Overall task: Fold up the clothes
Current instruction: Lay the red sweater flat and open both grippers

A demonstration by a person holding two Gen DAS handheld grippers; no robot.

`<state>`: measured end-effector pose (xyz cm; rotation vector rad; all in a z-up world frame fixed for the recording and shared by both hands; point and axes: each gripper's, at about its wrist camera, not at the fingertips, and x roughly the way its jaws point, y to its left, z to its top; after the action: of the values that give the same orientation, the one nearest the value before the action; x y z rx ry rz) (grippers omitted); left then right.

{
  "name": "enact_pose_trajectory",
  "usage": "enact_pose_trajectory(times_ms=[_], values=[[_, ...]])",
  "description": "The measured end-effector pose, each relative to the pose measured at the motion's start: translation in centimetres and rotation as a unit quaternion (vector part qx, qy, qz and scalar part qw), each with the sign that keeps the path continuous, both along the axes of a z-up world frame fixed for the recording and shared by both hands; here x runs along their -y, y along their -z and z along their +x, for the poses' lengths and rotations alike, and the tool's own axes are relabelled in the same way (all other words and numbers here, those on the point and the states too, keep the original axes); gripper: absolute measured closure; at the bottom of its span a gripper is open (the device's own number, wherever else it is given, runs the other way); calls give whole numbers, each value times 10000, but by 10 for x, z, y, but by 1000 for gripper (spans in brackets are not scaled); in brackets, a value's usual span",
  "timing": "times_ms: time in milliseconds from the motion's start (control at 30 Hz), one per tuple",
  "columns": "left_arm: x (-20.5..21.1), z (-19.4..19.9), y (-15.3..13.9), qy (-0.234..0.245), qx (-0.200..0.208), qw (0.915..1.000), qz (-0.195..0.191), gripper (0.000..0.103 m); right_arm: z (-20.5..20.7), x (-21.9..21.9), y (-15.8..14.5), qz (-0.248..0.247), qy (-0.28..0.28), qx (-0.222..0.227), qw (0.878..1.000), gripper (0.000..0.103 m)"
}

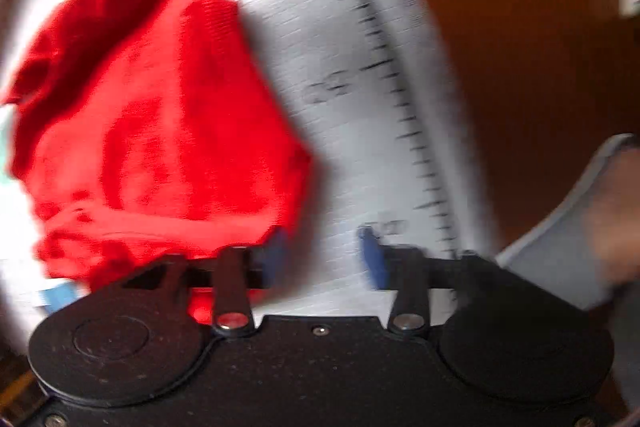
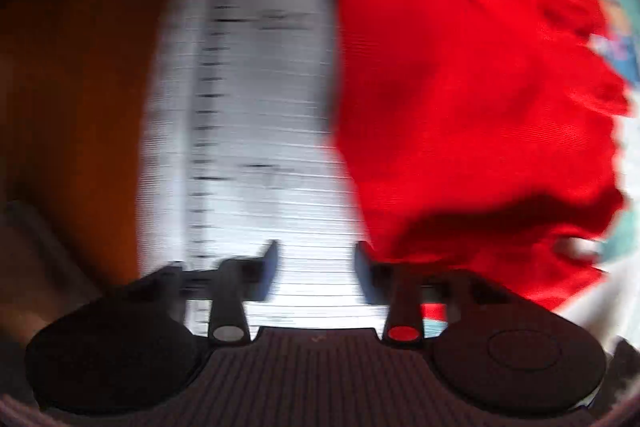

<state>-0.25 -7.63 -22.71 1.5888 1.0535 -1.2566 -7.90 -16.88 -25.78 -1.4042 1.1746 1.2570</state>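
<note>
**On the white mat: one red garment, two empty grippers**

Over the ruled white mat [image 1: 360, 27] I count one red garment [image 1: 160, 115], bunched up, lying flat. My left gripper [image 1: 324, 259] is half open, nothing between its fingers, the cloth just beside it. My right gripper [image 2: 316, 267] matches: half open, empty, red cloth [image 2: 472, 107] alongside. Everything's blurred.

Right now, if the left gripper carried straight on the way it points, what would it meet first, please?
Probably the white ruled mat: the left gripper has open fingers over bare mat, with the red garment just beside one finger. Blur leaves depth unclear.
</note>
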Motion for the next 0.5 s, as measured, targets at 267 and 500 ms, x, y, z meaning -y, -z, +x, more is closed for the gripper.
enact_pose_trajectory(times_ms=[267, 500], values=[[-47, 91, -41, -1829, 378, 9819, -305, 53, 55, 20, -42, 332, 1088, -492, 9923, 53], [-105, 181, -84, -3808, 1314, 9069, -1233, 54, 179, 74, -77, 1146, 3162, 417, 9408, 52]])
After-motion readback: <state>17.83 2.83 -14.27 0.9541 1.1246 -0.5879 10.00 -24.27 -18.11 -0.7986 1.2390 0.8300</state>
